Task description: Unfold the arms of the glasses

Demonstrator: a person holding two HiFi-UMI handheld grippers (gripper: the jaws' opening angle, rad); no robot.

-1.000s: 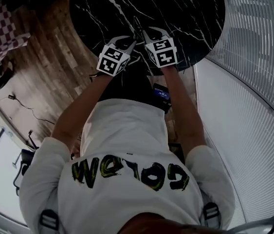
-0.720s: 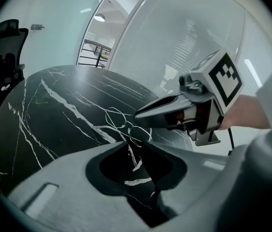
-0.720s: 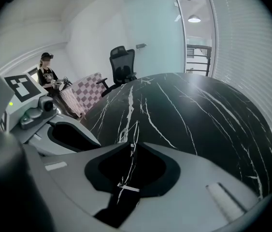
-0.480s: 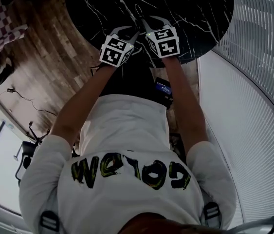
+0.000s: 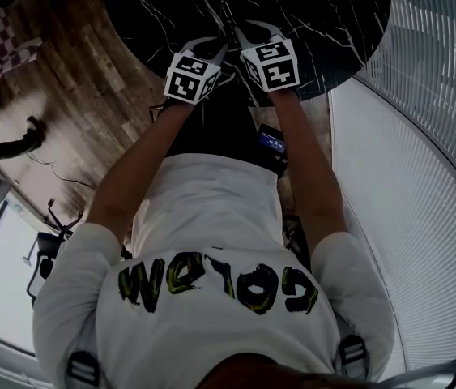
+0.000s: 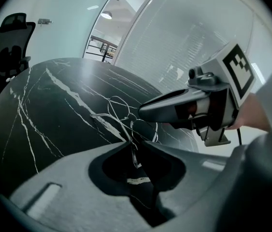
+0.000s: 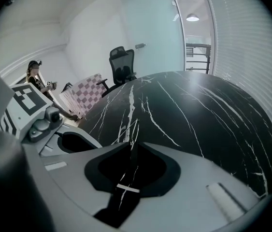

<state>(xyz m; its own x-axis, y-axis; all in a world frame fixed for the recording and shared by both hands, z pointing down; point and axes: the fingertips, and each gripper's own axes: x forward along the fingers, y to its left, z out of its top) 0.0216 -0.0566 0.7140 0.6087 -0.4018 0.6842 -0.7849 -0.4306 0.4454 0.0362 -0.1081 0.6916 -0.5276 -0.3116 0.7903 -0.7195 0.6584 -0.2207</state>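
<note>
Thin wire-framed glasses [image 6: 117, 111] lie near the near edge of the round black marble table [image 5: 308, 14]; in the head view they are only a faint line [image 5: 228, 13]. My left gripper [image 6: 132, 146] is closing, and one thin glasses arm runs between its nearly meeting tips. My right gripper [image 7: 131, 145] comes in from the right with its jaws together on the wire frame; in the left gripper view its tip [image 6: 141, 114] sits at the glasses. Both grippers stand tip to tip in the head view, left [image 5: 223, 49] and right [image 5: 237, 34].
A black office chair [image 6: 11, 38] stands beyond the table's far side. A checkered item [image 7: 85, 94] and a person [image 7: 35, 76] are off to the left. Ribbed glass walls [image 5: 422, 136] curve along the right, and wooden floor [image 5: 74, 96] lies left of the table.
Both grippers stay tip to tip at the table's near edge; the left one has sunk a little towards the table. The head view has shifted slightly.
</note>
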